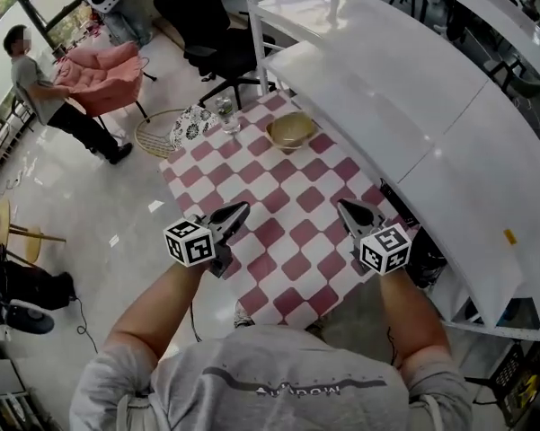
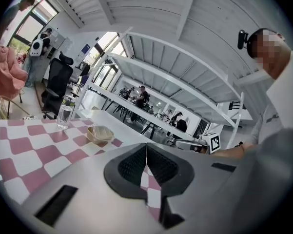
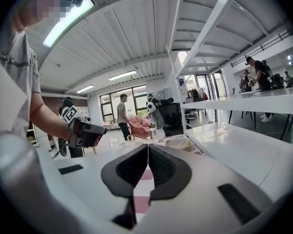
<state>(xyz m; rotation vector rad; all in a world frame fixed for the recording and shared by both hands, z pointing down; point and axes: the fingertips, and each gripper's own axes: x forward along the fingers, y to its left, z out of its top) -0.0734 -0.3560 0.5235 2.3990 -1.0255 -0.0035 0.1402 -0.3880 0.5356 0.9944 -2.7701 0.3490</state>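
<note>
While both grippers hover over the near half of the checked table (image 1: 283,241), I read the left gripper (image 1: 238,210) and the right gripper (image 1: 345,208) as closed, pads pressed together with nothing between them. The bowl (image 1: 292,131) sits at the table's far end, just beside the white shelf (image 1: 377,79). The glass (image 1: 225,113) stands upright to the bowl's left, near the far corner. Both are well apart from either gripper.

The risks, as I judge them, start with the jaws. Brought up closed, they would shove an item rather than grip it. The tall, narrow glass looks the likelier to tip, and it stands close to the table's edge with the floor below. The bowl looks light enough to skid across the cloth or jam against the shelf. That shelf runs along the table's right side, so the right gripper could knock its edge on a careless forward reach.
</note>
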